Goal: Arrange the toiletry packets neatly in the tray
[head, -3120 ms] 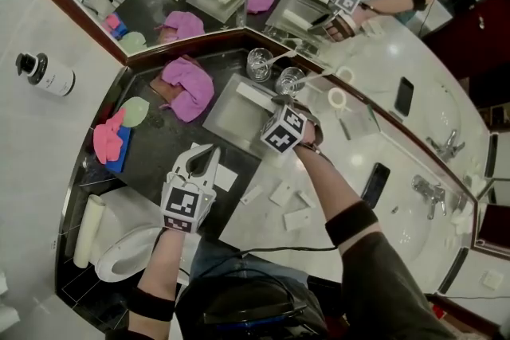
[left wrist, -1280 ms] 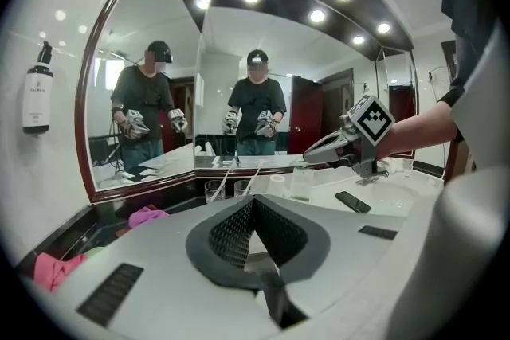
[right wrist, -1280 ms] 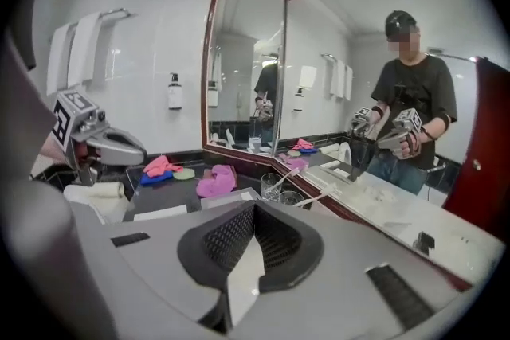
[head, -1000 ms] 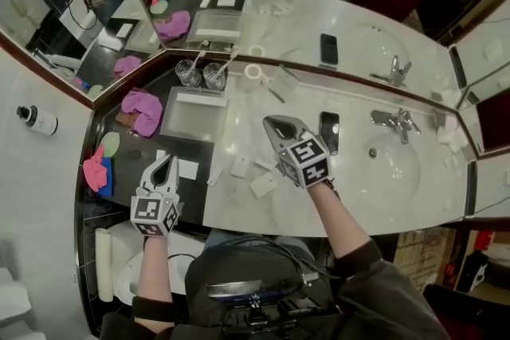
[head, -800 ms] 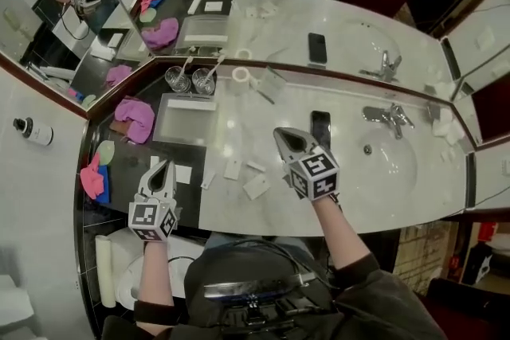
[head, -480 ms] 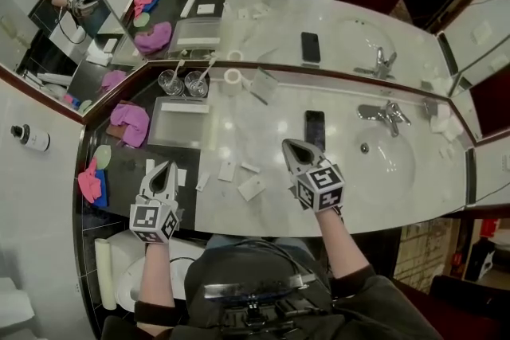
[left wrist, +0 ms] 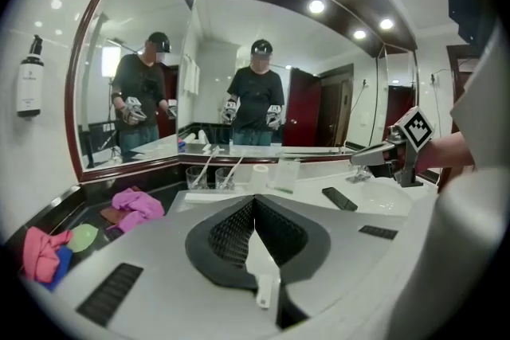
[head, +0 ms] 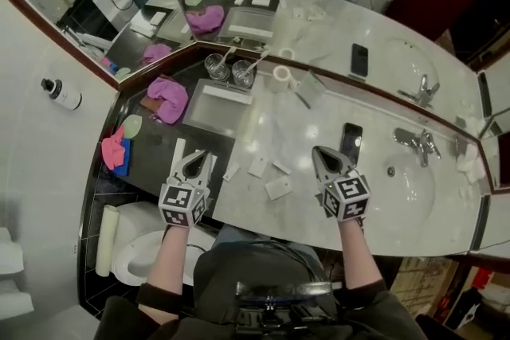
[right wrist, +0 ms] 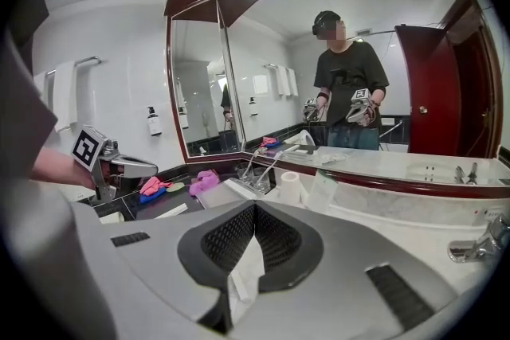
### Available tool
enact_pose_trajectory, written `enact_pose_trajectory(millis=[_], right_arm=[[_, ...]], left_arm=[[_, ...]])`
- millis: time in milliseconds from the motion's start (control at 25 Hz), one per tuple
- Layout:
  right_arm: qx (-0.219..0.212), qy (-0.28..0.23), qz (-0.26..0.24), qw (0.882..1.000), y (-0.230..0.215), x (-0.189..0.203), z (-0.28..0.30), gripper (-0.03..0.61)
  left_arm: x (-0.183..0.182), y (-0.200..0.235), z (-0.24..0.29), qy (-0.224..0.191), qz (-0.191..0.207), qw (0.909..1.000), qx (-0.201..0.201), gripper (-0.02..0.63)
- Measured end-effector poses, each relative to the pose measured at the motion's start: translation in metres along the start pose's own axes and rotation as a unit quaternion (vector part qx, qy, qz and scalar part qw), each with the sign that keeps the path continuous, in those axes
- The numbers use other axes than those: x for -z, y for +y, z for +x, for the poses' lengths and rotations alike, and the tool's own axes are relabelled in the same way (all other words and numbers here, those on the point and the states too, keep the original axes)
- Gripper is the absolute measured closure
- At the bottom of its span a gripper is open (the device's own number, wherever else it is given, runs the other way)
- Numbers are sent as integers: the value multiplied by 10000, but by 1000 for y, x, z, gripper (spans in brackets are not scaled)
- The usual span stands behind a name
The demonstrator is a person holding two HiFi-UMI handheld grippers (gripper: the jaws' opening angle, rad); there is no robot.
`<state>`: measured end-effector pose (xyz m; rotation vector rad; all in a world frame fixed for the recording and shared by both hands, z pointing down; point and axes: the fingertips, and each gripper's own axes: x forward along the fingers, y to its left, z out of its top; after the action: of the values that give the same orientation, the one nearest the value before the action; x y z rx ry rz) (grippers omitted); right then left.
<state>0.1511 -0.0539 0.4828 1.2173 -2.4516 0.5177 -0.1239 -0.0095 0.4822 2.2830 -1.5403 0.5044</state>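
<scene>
The shallow grey tray (head: pixel 209 114) sits on the dark counter, with a long white packet (head: pixel 228 91) along its far edge. Several small white toiletry packets (head: pixel 278 187) lie loose on the marble just right of it, and another packet (head: pixel 178 150) lies on the dark counter. My left gripper (head: pixel 196 161) hovers shut near the front edge, short of the tray (left wrist: pixel 209 197). My right gripper (head: pixel 321 152) is shut over the marble, right of the loose packets and beside a black phone (head: pixel 351 139). A white scrap shows in the gap behind each gripper's tips; I cannot tell whether it is held.
Two glasses (head: pixel 229 69) with toothbrushes stand behind the tray, with a tape roll (head: pixel 280 75) to their right. A pink towel (head: pixel 168 96) lies left of the tray. The basin and tap (head: pixel 414 142) are at the right. A toilet (head: pixel 127 244) stands below the counter's left end.
Three seconds ago my right gripper was at the tray; it has since drawn back to the right over the marble. The left gripper has stayed near the front edge. Both remain shut.
</scene>
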Motion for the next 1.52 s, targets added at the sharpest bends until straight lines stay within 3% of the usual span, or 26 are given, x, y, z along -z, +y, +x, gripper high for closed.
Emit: enact_pose_trajectory(millis=[160, 440, 680, 920, 1120, 1320, 1440, 1520], right_arm=[[-436, 249, -328, 9982, 36, 0, 34, 561], [-1394, 688, -1123, 9814, 122, -7, 96, 561], [-1935, 859, -1542, 9651, 180, -7, 132, 560], [-2013, 971, -1673, 9602, 201, -1, 146, 561], [-1872, 1082, -1518, 9645, 188, 11, 145, 561], [-1691, 1179, -1365, 9689, 170, 22, 140, 561], [-1610, 1199, -1280, 9712, 162, 25, 137, 561], [-1586, 1205, -1241, 9721, 160, 27, 136, 560]], left_arm=[[46, 40, -6, 774, -255, 9960, -374, 533], [118, 114, -13, 1870, -490, 9773, -870, 404], [156, 160, 0, 2762, -357, 9564, -883, 382], [199, 179, 16, 3471, -361, 9349, -647, 382], [217, 183, 26, 3738, -223, 9255, -565, 382], [232, 181, 36, 3919, -44, 9191, -420, 383], [242, 178, 41, 3899, -19, 9200, -400, 468], [246, 177, 44, 3830, 5, 9230, -382, 484]])
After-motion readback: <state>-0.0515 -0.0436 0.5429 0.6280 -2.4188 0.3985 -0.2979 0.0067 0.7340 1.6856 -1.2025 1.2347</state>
